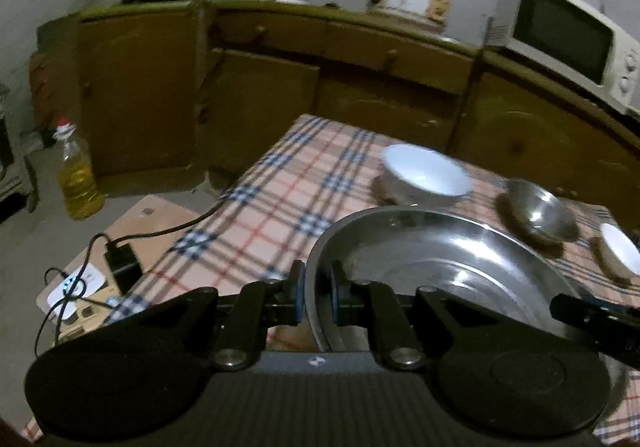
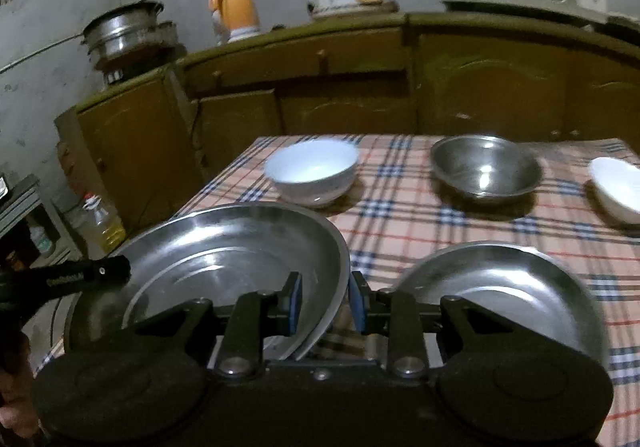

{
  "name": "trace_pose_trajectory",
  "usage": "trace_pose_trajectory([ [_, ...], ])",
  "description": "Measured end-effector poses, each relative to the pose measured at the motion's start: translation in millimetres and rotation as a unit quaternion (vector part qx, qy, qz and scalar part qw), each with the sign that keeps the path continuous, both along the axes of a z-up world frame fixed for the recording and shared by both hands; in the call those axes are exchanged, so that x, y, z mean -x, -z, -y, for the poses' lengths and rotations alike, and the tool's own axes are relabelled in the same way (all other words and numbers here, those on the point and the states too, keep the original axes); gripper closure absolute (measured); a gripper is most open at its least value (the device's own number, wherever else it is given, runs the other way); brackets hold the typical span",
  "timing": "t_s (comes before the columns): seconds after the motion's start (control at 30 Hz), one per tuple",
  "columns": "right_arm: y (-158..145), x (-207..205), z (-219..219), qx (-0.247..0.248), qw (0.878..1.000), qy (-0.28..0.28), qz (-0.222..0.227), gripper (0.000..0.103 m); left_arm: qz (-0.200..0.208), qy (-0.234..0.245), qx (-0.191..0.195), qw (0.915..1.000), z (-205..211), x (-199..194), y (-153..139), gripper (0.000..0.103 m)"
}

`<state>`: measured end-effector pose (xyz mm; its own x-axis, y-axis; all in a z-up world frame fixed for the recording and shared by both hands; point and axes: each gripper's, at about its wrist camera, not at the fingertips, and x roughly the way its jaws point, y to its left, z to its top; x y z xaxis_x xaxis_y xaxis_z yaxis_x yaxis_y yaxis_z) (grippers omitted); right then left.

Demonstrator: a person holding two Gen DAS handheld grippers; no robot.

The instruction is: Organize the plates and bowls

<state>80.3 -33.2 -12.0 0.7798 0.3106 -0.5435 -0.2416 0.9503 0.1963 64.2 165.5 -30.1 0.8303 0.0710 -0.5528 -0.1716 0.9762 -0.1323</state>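
– How is the left gripper [image 1: 318, 297] built?
– Black linkage arms are joined by silver round pivot pins; blue pads are fitted to the fingers, and a ribbed grey body with a small white mark is seen behind.
– And the right gripper [image 2: 325, 305]?
– The same build is seen.

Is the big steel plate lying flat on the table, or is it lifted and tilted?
Lifted and tilted. The big steel plate is pinched at opposite rims by both hand-held grippers, its right edge raised off the tablecloth.
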Motion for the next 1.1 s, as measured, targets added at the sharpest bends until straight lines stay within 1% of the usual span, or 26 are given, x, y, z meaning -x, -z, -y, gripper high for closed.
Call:
trace_pose_trajectory([
  [0.07, -4.3, 8.6, 13.2, -0.004, 1.0, 0.011, 0.006, 0.07, 0.005, 0.01, -0.01, 0.9999, 13.5, 3.8, -5.8, 0.09],
  [0.23, -14.1, 28.1, 48.3, -0.013, 0.999, 0.036, 0.019, 0.07, 0.012, 0.04, -0.015, 0.999, 43.4, 9.2, -16.2, 0.09],
  [0.53, -26.0, 51.2, 101.5, -0.009, 0.996, 0.086, 0.039, 0.07, 0.014, 0.092, -0.03, 0.9952, 98.0, 14.3, -22.6, 0.089],
  [0.7, -23.0, 57.6, 129.4, -0.008, 0.993, 0.113, 0.038, 0.07, 0.009, 0.118, -0.033, 0.9925, 122.9, 10.4, -20.6, 0.089],
  [0.9, -14.4, 61.8, 156.2, -0.013, 0.989, 0.142, 0.032, 0.07, -0.006, 0.146, -0.033, 0.9887, 146.6, 0.6, -10.8, 0.089],
  [1.1, -3.1, 58.1, 172.5, -0.017, 0.987, 0.158, 0.025, 0.07, -0.018, 0.159, -0.038, 0.9864, 164.1, -9.4, -0.7, 0.089],
])
